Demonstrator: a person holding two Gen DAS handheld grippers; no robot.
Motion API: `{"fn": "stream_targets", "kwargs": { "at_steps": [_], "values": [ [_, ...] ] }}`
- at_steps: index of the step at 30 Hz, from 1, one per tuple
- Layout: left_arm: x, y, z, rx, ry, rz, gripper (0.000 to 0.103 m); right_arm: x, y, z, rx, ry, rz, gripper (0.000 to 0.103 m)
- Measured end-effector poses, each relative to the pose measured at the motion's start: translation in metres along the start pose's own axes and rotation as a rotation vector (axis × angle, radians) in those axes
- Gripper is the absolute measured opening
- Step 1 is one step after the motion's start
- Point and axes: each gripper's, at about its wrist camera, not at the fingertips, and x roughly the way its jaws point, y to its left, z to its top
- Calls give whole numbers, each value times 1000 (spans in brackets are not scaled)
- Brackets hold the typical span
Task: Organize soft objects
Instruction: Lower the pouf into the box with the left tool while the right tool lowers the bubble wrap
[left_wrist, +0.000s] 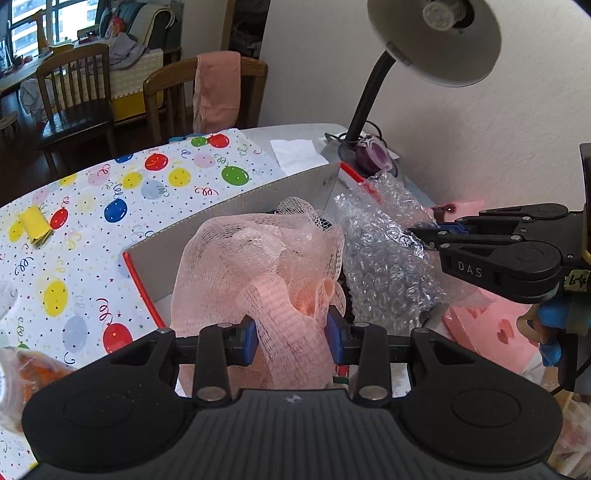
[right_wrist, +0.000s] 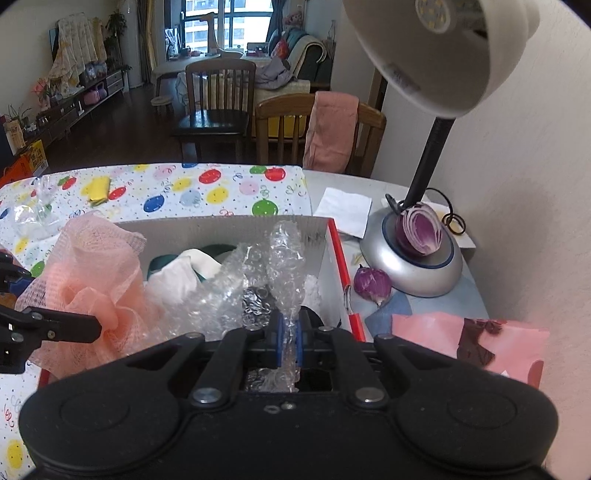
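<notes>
My left gripper (left_wrist: 291, 334) is shut on a pink mesh bath sponge (left_wrist: 258, 258), which hangs over the near left part of an open cardboard box (left_wrist: 236, 206) with red edges. My right gripper (right_wrist: 290, 341) is shut on a crumpled sheet of clear bubble wrap (right_wrist: 258, 280) held over the same box (right_wrist: 221, 227). In the left wrist view the right gripper (left_wrist: 415, 232) comes in from the right with the bubble wrap (left_wrist: 380, 254) bunched beside the sponge. In the right wrist view the sponge (right_wrist: 92, 269) sits at left. White and dark green fabric (right_wrist: 177, 273) lies inside the box.
A balloon-print cloth (left_wrist: 110, 206) covers the table, with a yellow folded piece (left_wrist: 35, 225) on it. A desk lamp (right_wrist: 413, 254) stands at right, a halved red onion (right_wrist: 421, 229) on its base and another piece (right_wrist: 371, 282) beside. Pink paper (right_wrist: 443, 328) lies near right. Wooden chairs stand beyond.
</notes>
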Motion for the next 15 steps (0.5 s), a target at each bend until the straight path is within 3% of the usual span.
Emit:
{"fn": "stream_targets", "kwargs": {
  "at_steps": [15],
  "values": [
    [37, 2, 4, -30, 60, 18, 36, 29, -6, -1, 15, 25, 47, 16]
  ]
}}
